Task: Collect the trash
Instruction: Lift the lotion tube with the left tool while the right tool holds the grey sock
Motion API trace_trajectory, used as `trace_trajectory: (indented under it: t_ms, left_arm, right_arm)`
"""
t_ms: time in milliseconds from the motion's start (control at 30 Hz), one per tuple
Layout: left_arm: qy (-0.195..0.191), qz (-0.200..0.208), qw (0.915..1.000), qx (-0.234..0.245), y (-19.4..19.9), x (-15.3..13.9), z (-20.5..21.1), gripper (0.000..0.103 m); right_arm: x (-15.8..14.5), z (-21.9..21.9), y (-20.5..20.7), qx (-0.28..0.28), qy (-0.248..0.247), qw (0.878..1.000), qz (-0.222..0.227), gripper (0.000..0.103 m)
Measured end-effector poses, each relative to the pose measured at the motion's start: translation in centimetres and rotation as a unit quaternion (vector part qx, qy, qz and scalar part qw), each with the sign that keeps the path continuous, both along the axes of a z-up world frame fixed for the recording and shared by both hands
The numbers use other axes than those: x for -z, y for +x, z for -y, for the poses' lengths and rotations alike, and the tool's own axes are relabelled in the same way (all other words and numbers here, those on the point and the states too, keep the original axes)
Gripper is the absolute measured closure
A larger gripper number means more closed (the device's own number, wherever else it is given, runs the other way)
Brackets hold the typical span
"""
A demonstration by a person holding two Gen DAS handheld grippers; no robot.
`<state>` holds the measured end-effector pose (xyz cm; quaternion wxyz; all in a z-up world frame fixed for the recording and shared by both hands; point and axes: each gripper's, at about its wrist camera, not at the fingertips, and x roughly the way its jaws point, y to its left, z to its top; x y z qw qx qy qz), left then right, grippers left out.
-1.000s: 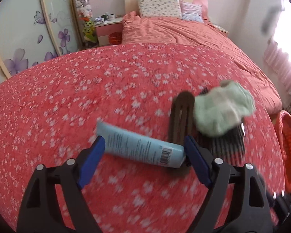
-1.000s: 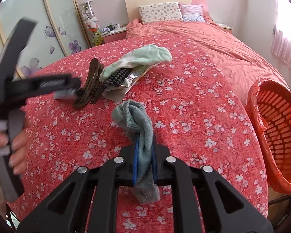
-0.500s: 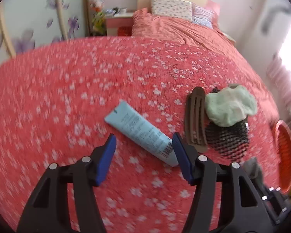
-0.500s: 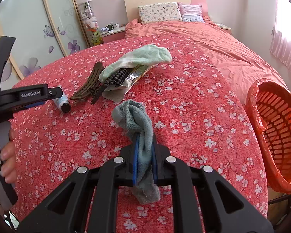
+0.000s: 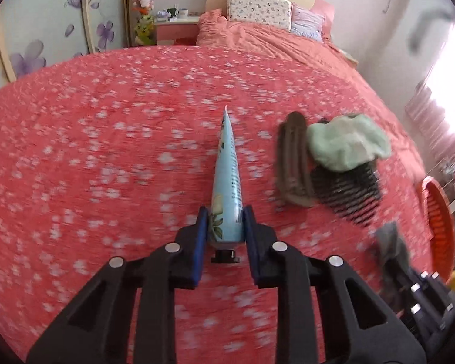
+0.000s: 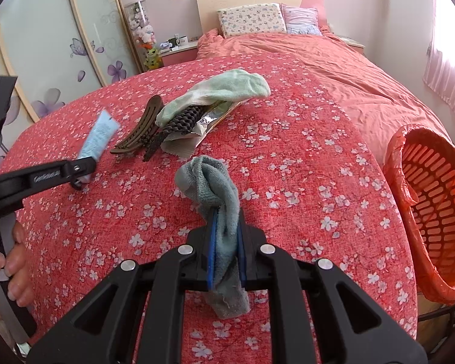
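We see a smooth plastic tube [image 5: 227,182], fuzzy terry-cloth socks [image 6: 218,194], crinkled shiny foil wrapper [image 6: 207,119], a matt woven bedspread [image 6: 288,151], and a glossy slotted plastic basket [image 6: 436,212].

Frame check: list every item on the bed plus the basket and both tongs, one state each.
Left tongs: just closed, shut on tube.
Tube: clamped near its cap end, crimped end pointing away.
Right tongs: shut on grey sock.
Grey sock: pinched, bunched above the pads.
Green sock: lying over the black comb.
Black comb: partly covered.
Brown clip: lying loose on the bed.
Foil wrapper: flat under the pile.
Basket: lined; no contents visible.
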<state>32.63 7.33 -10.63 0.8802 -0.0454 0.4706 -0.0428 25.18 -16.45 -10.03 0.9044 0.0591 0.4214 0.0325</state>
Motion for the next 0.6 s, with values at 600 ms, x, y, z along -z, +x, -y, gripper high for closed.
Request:
trace_trajectory:
  t_ms: [600]
  left_arm:
    - [0.048,0.027,0.9980,0.030,-3.6,0.5,-2.2,0.076]
  right_arm:
    - [0.1,1.4,1.1,0.037,-0.014,0.999,0.000,0.092]
